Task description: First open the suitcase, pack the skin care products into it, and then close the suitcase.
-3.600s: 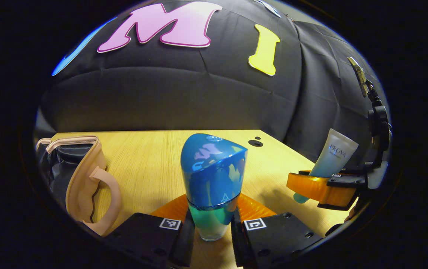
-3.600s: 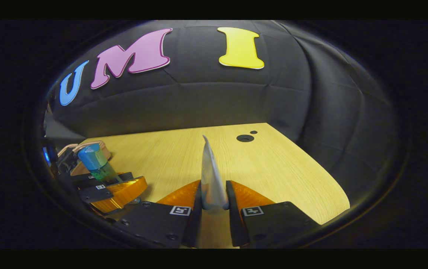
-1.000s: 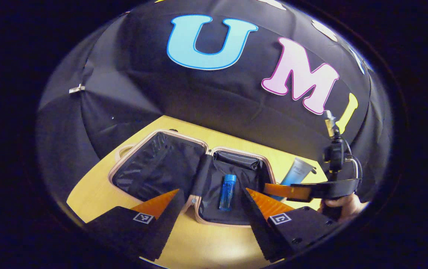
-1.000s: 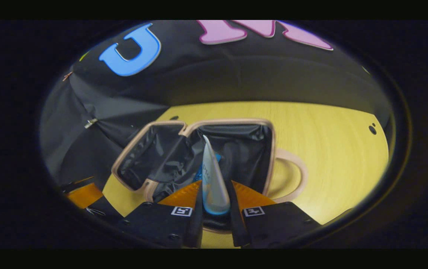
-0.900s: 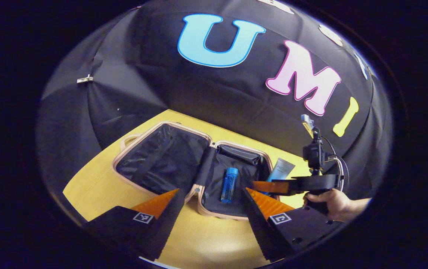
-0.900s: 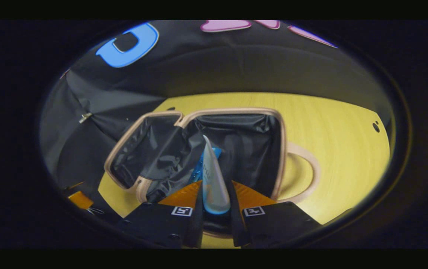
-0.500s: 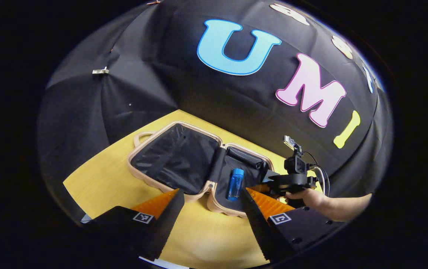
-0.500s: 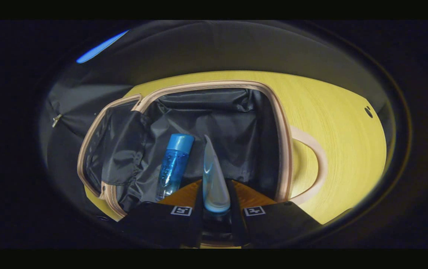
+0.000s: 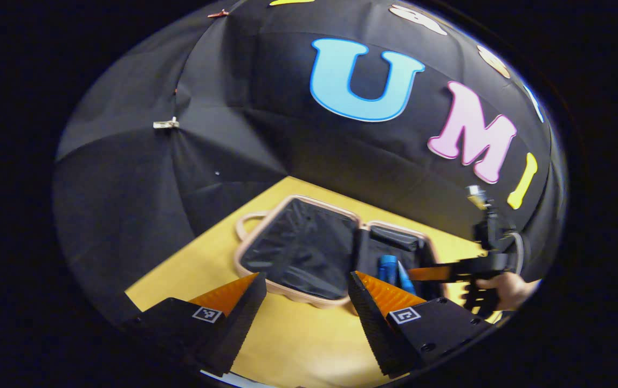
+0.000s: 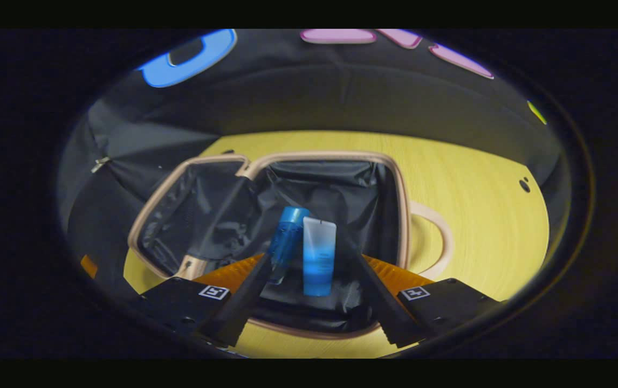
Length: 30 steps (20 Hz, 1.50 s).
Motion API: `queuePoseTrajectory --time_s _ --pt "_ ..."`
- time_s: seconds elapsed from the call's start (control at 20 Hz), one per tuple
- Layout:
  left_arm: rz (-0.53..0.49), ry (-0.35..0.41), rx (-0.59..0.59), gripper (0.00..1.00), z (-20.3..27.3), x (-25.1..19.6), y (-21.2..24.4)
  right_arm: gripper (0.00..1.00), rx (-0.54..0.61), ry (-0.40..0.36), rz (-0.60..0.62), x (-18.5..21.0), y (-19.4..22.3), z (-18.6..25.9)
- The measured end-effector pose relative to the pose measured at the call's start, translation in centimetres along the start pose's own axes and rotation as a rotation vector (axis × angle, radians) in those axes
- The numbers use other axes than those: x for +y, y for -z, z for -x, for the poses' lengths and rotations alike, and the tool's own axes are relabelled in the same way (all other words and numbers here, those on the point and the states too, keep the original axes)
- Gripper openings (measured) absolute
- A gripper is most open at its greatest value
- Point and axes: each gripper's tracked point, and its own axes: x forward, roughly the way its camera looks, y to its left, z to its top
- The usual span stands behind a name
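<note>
Wooden table point(image 10: 481, 215) | suitcase point(image 10: 395, 178) open, bottle point(image 10: 286, 237) beside tube point(image 10: 318, 253) | left tongs point(image 9: 303, 302), right tongs point(image 10: 311, 293) spread, empty

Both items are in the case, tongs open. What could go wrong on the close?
1. The tube and blue bottle lie loose, side by side in one half of the open suitcase; folding it may roll them toward the rim and jam the close.
2. The right tongs hang open over that half and could be caught.

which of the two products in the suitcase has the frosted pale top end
The tube: its far end is frosted pale, shading to blue at the cap. It lies beside the blue bottle, which is blue all over, in the suitcase.
</note>
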Motion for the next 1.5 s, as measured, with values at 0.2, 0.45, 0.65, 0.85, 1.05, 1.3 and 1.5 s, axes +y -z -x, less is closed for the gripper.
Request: queuePoseTrajectory --time_s 0.2,0.45,0.65,0.85,1.05,1.3,1.5 --pt "0.101 -0.002 0.001 0.97 -4.5 5.8 -3.2 0.98 -0.178 0.018 0.114 -1.6 0.5 7.2" --pt "0.309 0.064 0.057 0.96 -11.7 10.9 -4.9 0.98 -0.211 0.081 0.175 -5.6 4.0 14.2" --pt "0.49 0.084 0.121 0.95 -17.9 13.4 -4.7 0.98 -0.183 0.146 0.12 -8.5 5.9 18.1" --pt "0.586 0.106 0.2 0.94 -21.5 13.5 -2.7 0.98 -0.154 0.22 0.115 -11.2 7.6 20.8" --pt "0.598 0.119 0.283 0.94 -23.8 12.4 -0.8 0.98 -0.159 0.242 0.018 -11.7 8.5 22.2" --pt "0.583 0.136 0.331 0.43 -24.4 11.0 0.3 0.98 -0.126 0.258 -0.006 -12.4 10.3 22.8" --pt "0.464 0.089 0.287 0.11 -22.6 11.0 -1.8 0.98 -0.142 0.256 -0.007 -13.0 10.1 23.4"
